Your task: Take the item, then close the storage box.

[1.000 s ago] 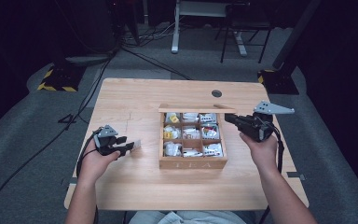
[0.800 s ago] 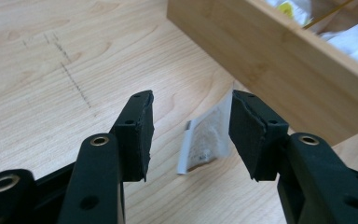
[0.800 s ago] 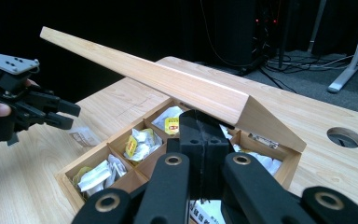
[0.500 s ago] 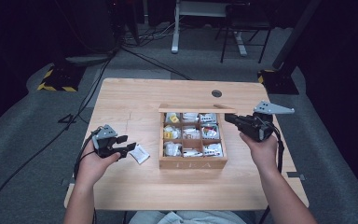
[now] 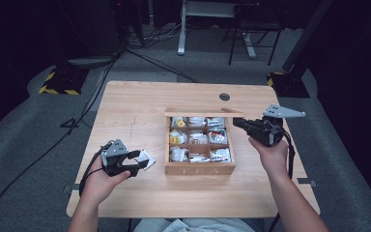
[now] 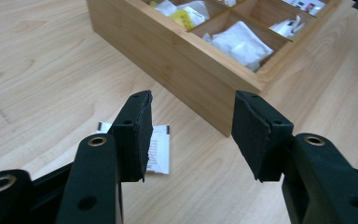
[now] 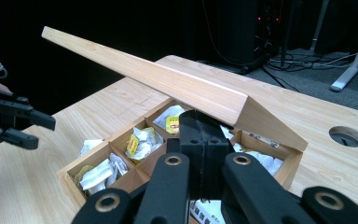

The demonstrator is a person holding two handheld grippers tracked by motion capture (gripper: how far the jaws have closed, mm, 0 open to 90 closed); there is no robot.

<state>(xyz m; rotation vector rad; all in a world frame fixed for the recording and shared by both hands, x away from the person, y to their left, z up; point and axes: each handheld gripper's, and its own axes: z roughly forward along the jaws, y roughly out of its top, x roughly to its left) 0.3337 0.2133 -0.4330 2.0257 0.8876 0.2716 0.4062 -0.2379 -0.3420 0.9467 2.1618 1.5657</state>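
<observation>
A wooden tea box (image 5: 200,169) stands mid-table, its compartments holding tea bags and its lid (image 5: 203,112) raised at the back. Left of the box a white tea bag packet (image 5: 146,158) lies flat on the table. My left gripper (image 5: 137,162) hovers open right over it; in the left gripper view the packet (image 6: 161,149) shows behind the left jaw, with the box wall (image 6: 177,60) beyond. My right gripper (image 5: 236,122) is shut at the box's right rear corner. Its tips (image 7: 204,126) sit just under the tilted lid (image 7: 168,84); contact is unclear.
A round cable hole (image 5: 224,96) sits in the table behind the box. Bare tabletop (image 5: 135,111) stretches left of and in front of the box. Beyond the far edge are dark floor, cables and a desk frame (image 5: 183,29).
The white packet left my left gripper and now lies on the table. That gripper has opened and drifted slightly toward the person. The right gripper has stayed put.
</observation>
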